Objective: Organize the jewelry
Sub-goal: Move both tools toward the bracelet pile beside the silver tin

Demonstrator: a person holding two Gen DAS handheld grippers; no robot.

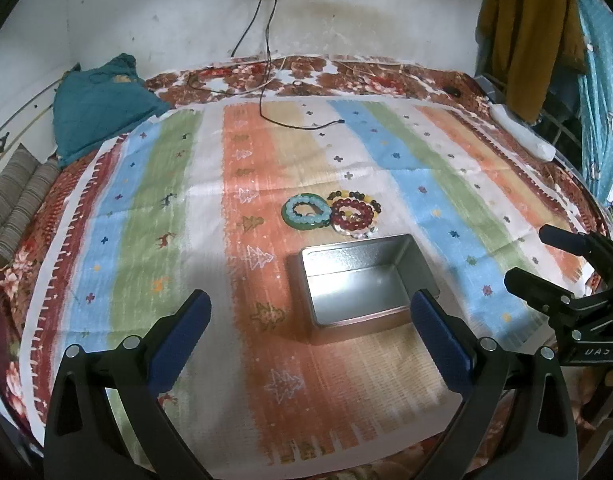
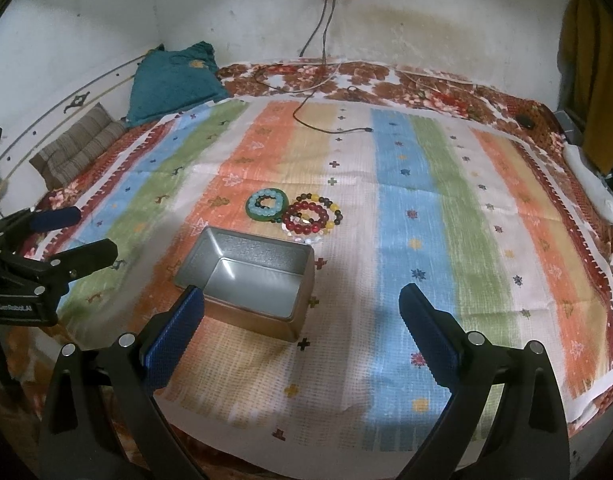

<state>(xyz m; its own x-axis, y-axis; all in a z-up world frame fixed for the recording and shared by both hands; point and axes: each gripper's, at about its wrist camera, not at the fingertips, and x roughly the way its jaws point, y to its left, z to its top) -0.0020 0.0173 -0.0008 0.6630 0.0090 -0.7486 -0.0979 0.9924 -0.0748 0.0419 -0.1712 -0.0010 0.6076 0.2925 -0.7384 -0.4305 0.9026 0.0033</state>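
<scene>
A pile of bead bracelets lies on the striped cloth: a green and pale-blue one point(image 1: 305, 213) point(image 2: 265, 204) beside dark red, yellow and clear ones point(image 1: 354, 214) point(image 2: 311, 216). Just in front of them stands an open silver metal tin point(image 1: 362, 280) point(image 2: 252, 280), nothing inside. My left gripper point(image 1: 310, 314) hovers open above the cloth near the tin, blue pads wide apart. My right gripper point(image 2: 302, 310) is open too, to the right of the tin, holding nothing. Each gripper shows at the edge of the other's view point(image 1: 546, 256) point(image 2: 74, 232).
A striped cloth point(image 1: 146, 200) point(image 2: 466, 220) covers a floral bedspread. A black cable point(image 1: 290, 120) point(image 2: 326, 128) trails from a wall socket onto the cloth. A teal pillow point(image 1: 98, 108) and striped cushion point(image 1: 18, 200) sit far left; a white object point(image 2: 590, 184) lies at the right edge.
</scene>
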